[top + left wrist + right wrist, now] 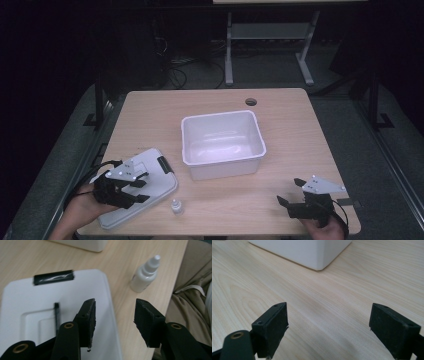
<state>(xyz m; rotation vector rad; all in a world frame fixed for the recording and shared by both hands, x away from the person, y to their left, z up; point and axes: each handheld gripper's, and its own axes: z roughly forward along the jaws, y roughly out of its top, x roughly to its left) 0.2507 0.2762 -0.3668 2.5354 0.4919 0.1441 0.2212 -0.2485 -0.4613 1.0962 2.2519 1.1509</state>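
From above, your left gripper [136, 191] hangs over the white lid [150, 175] at the surface's [300, 135] near left corner, with the small bottle [176, 206] just beside the lid and the white tub [222, 145] behind.

In the left gripper view, your jaws gape empty above the lid's [37, 300] edge, the bottle [145, 276] beyond.

In the right gripper view, your gripper [328, 322] spreads wide over bare wood near the tub [307, 250].

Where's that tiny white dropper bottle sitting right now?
In the high view the dropper bottle stands upright near the table's front edge, just right of the flat white lid and in front of the white bin; the left gripper hovers beside it.
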